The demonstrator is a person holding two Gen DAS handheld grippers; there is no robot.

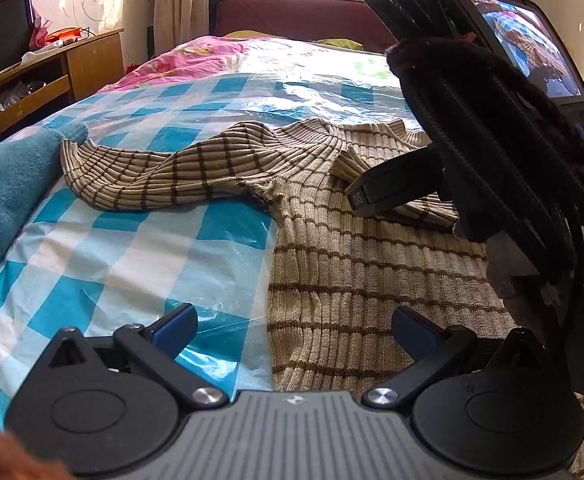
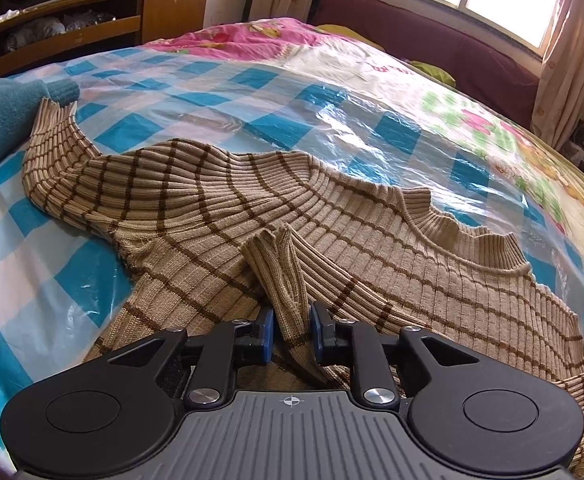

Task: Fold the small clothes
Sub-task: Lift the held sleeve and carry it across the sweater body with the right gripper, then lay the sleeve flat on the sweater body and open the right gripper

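A beige ribbed sweater with brown stripes [image 1: 332, 240] lies spread on the bed. One sleeve [image 1: 132, 172] stretches out to the left. My left gripper [image 1: 294, 326] is open and empty, low over the sweater's left edge. My right gripper [image 2: 291, 330] is shut on the cuff end of the other sleeve [image 2: 280, 276], folded in over the sweater's body [image 2: 412, 264]. The right gripper's body and cables [image 1: 472, 128] fill the right of the left wrist view.
The bed is covered by a blue-and-white checked plastic sheet [image 1: 140, 248]. A teal garment [image 1: 4, 184] lies at the left, touching the outstretched cuff. A wooden TV stand [image 1: 52, 76] stands at the far left. A maroon headboard [image 2: 432, 44] and window are at the back.
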